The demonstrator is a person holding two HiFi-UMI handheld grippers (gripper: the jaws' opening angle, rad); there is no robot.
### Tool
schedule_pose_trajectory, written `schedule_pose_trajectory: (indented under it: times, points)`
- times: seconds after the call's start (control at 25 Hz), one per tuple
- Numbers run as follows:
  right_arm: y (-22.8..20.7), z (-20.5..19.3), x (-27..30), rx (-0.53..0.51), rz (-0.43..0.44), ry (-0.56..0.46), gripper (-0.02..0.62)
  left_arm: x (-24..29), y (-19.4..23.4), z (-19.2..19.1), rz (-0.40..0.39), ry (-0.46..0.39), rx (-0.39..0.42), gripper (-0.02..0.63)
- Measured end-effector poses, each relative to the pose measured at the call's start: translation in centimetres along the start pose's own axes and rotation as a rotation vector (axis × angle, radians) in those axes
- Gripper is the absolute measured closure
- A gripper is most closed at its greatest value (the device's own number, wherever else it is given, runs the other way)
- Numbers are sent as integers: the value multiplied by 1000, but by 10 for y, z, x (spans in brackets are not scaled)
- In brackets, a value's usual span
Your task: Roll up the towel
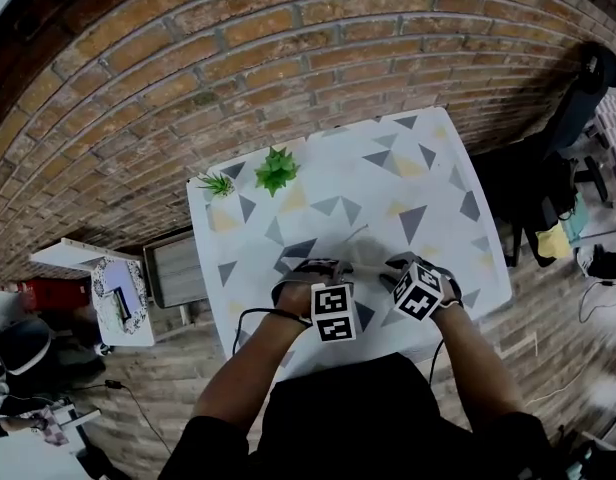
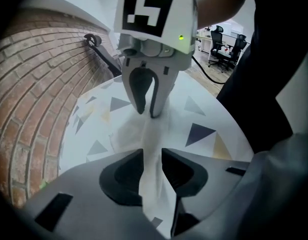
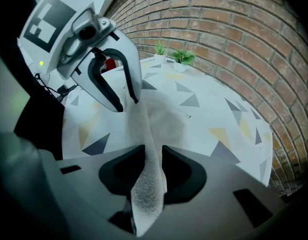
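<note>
A pale grey towel (image 1: pixel 355 253) lies on the white table (image 1: pixel 418 168) with its triangle print, near the front edge. Part of it is pulled up into a narrow ridge that runs between my two grippers. My left gripper (image 1: pixel 308 270) (image 2: pixel 151 156) has that ridge (image 2: pixel 150 134) pinched between its jaws. My right gripper (image 1: pixel 394 264) (image 3: pixel 153 156) grips the other end, where the fuzzy towel (image 3: pixel 164 119) fills its jaw gap. In the left gripper view the right gripper (image 2: pixel 146 113) stands just ahead, and in the right gripper view the left gripper (image 3: pixel 125 105) does. The two are a hand's width apart, both pointing steeply down.
Two small green plants (image 1: pixel 276 170) (image 1: pixel 216 183) in white pots stand at the table's far left corner, by the brick wall (image 1: pixel 288 48). A low white shelf unit (image 1: pixel 123 293) stands left of the table. Dark office chairs (image 1: pixel 588 78) and bags are to the right.
</note>
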State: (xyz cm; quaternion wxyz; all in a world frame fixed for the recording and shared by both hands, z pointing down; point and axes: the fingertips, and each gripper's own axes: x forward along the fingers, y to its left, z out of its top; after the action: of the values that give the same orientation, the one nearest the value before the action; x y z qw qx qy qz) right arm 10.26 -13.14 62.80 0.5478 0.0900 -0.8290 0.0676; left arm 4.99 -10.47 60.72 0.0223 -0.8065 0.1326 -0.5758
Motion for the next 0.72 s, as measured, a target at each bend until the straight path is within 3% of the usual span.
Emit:
schedule_pose_trajectory:
  times: [0.28,0.44,0.72]
  points:
    - [-20,9,-12,1,-117,-53,472,21,5,-6,30,35,-4,479]
    - [2,11,-23,-29,-84,-96,472,27,18,-6,53,32,-26,479]
    - [10,-1,-4,-58,-94,-40,442,23,40,-7,98,28,-80,479]
